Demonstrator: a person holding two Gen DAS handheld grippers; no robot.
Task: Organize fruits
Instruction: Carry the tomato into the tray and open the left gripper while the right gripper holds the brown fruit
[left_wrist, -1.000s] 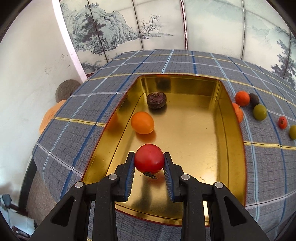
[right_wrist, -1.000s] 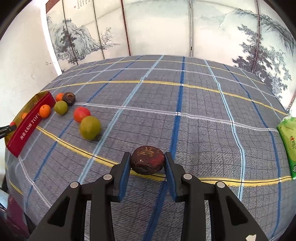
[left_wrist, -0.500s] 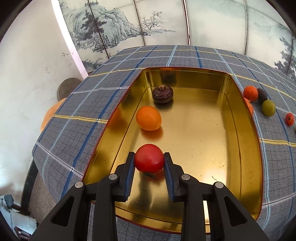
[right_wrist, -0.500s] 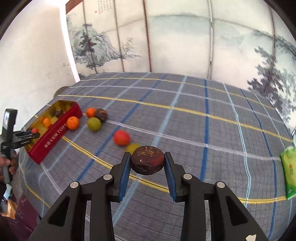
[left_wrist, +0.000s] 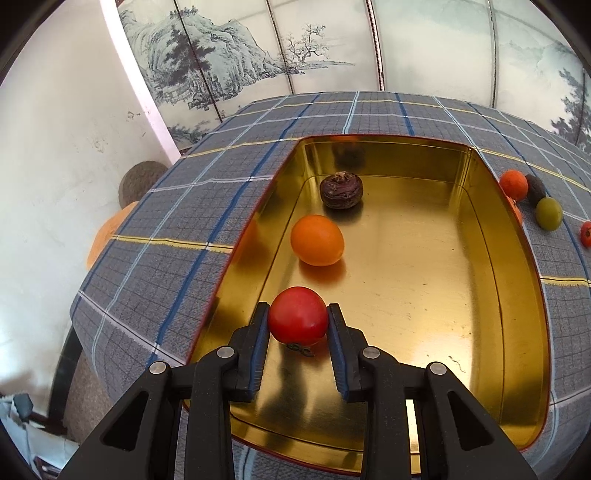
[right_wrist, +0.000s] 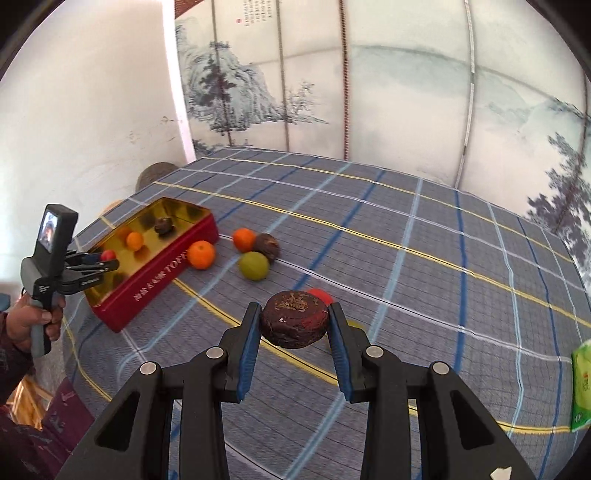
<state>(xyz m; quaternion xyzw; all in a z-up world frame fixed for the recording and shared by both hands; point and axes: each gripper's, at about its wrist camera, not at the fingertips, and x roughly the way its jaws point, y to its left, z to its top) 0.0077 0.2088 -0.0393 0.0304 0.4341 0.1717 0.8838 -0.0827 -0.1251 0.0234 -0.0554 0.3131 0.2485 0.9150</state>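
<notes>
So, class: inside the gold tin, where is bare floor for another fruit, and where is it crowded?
Free: the gold tin floor's right half, right of the orange fruit and dark fruit. Crowded: the left side, where the left gripper holds the red fruit.

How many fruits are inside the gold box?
2 lie loose in the box: an orange one and a dark one. A red one is over it, held by the left gripper.

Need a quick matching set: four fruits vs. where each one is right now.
Things:
1. red tomato
2. orange fruit
3. green fruit
4. dark brown fruit

Places:
A. lying on the tin's gold floor
B. between the right gripper's fingers
C. on the plaid cloth, outside the tin
D. between the left gripper's fingers

Pairs: 1-D, 2-A, 3-C, 4-B
</notes>
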